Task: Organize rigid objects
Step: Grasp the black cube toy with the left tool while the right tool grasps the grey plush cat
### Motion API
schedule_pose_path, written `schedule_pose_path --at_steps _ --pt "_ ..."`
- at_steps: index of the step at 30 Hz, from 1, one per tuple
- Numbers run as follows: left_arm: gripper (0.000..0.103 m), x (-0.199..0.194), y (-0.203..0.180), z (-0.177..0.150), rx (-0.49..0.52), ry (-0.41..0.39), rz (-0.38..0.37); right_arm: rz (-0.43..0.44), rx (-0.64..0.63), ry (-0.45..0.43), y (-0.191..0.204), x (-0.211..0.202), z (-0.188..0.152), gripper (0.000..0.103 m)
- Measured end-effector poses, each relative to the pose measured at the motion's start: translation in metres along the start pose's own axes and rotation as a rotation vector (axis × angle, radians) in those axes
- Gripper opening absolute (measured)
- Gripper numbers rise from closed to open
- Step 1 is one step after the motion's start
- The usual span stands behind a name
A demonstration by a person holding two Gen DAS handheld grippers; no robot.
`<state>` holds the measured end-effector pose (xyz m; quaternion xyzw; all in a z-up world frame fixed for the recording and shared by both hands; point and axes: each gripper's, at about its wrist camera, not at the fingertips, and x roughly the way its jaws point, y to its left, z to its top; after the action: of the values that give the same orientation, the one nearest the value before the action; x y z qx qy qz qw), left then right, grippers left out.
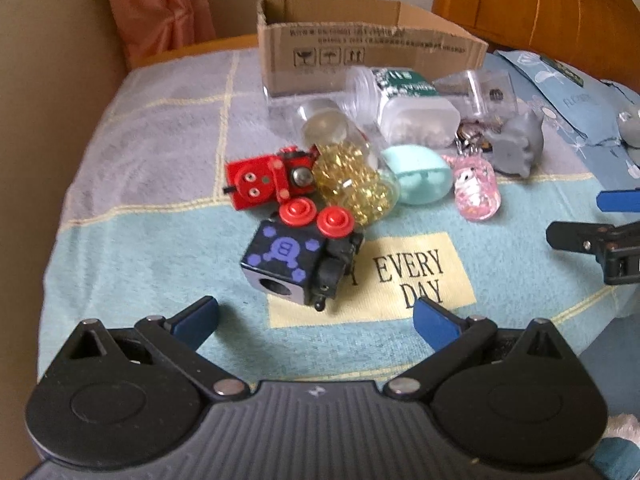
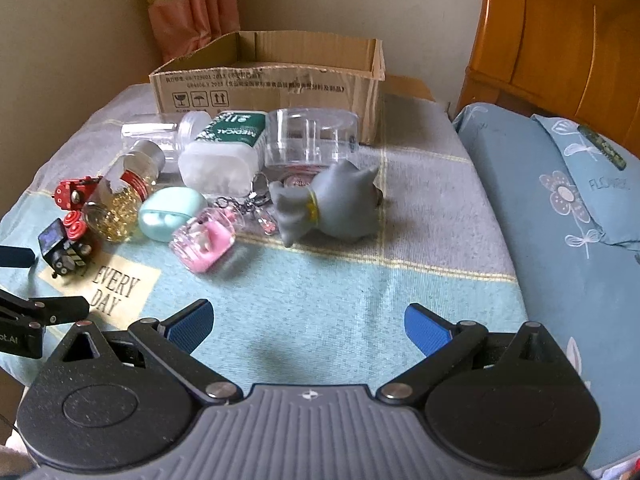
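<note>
Left tongs (image 1: 316,320) gaped empty, black fidget cube (image 1: 298,264) dead ahead, just beyond the tips; right tongs (image 2: 308,326) also empty, farther off.

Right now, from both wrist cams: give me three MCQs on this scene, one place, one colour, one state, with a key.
1. Where is the cardboard box?
A. behind the pile of objects
B. on the floor
C. in the left gripper

2. What colour is the cat figurine?
A. red
B. grey
C. yellow

3. How is the right gripper?
A. shut on the cat
B. shut on nothing
C. open, holding nothing

Key: 1 A, the box stands at the far edge past the jars; 2 B, its body is plain grey; 3 C, the blue pads stand wide apart over bare cloth.
</note>
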<state>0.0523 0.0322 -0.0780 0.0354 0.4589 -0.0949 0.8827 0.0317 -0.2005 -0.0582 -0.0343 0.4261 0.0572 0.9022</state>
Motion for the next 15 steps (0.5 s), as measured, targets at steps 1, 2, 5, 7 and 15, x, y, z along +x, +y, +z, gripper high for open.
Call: schedule_pose_path --at_steps 1,2,5,7,15 --pt "0.102 0.001 -0.002 0.0 0.012 -0.007 0.008 0.005 0.001 0.002 -0.002 0.002 0.0 0.103" --pt "0.102 0.002 -0.002 0.001 0.018 -0.011 0.004 0.008 0.0 0.004 -0.003 0.005 0.0 0.103" --pt "0.102 0.004 -0.003 0.003 0.023 -0.017 -0.004 0.014 -0.013 0.007 -0.006 0.011 -0.001 0.103" --pt "0.102 0.005 -0.004 0.005 0.031 -0.02 -0.01 0.016 -0.034 0.01 -0.006 0.016 -0.001 0.103" --pt "0.103 0.006 -0.001 0.001 0.068 -0.067 -0.038 0.055 -0.074 0.001 -0.008 0.026 0.001 0.103"
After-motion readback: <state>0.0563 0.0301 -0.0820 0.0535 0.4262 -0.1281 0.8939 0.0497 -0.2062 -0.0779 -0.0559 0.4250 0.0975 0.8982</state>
